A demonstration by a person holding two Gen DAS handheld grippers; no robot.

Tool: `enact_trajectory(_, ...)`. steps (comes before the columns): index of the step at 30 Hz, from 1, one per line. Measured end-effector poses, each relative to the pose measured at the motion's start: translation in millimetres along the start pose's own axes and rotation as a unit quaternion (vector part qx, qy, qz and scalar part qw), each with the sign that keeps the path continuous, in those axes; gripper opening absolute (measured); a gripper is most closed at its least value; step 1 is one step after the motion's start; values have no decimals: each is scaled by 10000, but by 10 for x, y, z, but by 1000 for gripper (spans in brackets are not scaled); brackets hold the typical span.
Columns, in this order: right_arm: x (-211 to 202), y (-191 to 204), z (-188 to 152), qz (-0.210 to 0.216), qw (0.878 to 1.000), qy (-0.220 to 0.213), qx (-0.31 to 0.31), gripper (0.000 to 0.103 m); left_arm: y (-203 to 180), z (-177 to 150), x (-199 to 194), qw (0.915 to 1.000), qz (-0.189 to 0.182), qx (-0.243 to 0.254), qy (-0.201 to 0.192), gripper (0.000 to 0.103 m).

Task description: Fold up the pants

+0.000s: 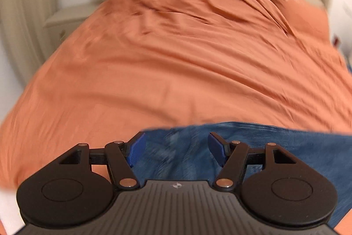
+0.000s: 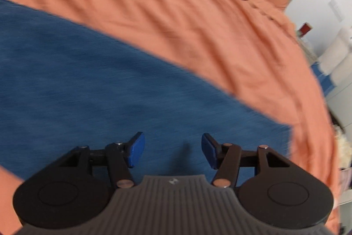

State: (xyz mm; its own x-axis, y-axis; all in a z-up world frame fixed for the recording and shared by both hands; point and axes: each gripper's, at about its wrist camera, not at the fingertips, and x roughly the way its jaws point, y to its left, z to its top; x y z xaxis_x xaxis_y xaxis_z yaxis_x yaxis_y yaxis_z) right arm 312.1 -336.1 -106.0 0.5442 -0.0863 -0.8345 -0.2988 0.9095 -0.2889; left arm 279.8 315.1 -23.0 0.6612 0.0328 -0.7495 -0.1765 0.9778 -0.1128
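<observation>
**Both grippers spread, nothing between the pads**

The left gripper [image 1: 176,148] points steeply downward, its two black linkage arms splayed outward from the ribbed grey body. Its blue pads [image 1: 136,150] stand wide apart and face each other across an unfilled gap; neither presses on anything.

The right gripper [image 2: 173,150] is likewise tilted steeply downward, with the same splayed linkages and round black housings on either side of the body. Its blue fingertips [image 2: 137,150] stand well apart, a little closer together than the left pair, and grip nothing.

Both views are smeared by motion blur. No hand or sleeve of the person shows in either view.
</observation>
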Motion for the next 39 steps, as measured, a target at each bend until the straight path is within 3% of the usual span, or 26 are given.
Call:
enact_trajectory(3,-72,311,-61,291,9994,-131,127,54,413,-246,-69,9973,27,-736,-29,76)
enact_trajectory(6,-108,530,-63,481,9980,-267,325,54,815,-595,-72,9832,-103,-1822,11,76)
enact_trajectory(8,-121,664,-47,526,9974,-307,384,54,1001,-831,-37,9651,-438,-2583,5,76)
enact_trajectory(10,-104,731,-30,581,9965,-332,496,54,1139,-1062,88,9385,-807,-3356,61,76)
enact_trajectory(12,-75,795,-11,606,9960,-298,582,54,1202,-1217,255,9178,-1091,-3817,80,80)
enact_trajectory(15,-12,810,8,529,9958,-252,698,54,1199,-1289,458,8928,-1376,-4286,-157,75)
enact_trajectory(16,-2,815,11,512,9954,-239,768,54,1160,-1275,517,8898,-1403,-4338,-187,71)
enact_trajectory(18,-1,826,9,489,9947,-220,880,54,1058,-1204,602,8958,-1268,-4255,-197,61)
enact_trajectory(20,-15,839,5,458,9946,-212,907,54,1002,-1088,613,9090,-937,-4056,-210,38)
enact_trajectory(22,-26,838,-1,430,9950,-199,875,54,892,-934,486,9303,-635,-3600,-313,25)
enact_trajectory(24,-44,840,-10,375,9957,-194,820,54,682,-752,218,9548,-393,-2885,-602,22)
enact_trajectory(26,-64,818,-33,233,9967,-203,749,54,425,-601,-95,9727,-195,-2108,-953,22)
enact_trajectory(28,-60,776,-72,83,9971,-189,728,54,315,-539,-149,9801,69,-1716,-994,22)
enact_trajectory(32,47,560,-162,196,9924,-62,1210,54,415,-618,315,9845,486,-1658,-298,22)
enact_trajectory(34,79,493,-195,348,9895,-66,1399,54,411,-763,479,9870,665,-1453,-154,22)
enact_trajectory(39,171,417,-258,567,9868,-23,1514,56,411,-785,520,9870,727,-1432,76,29)
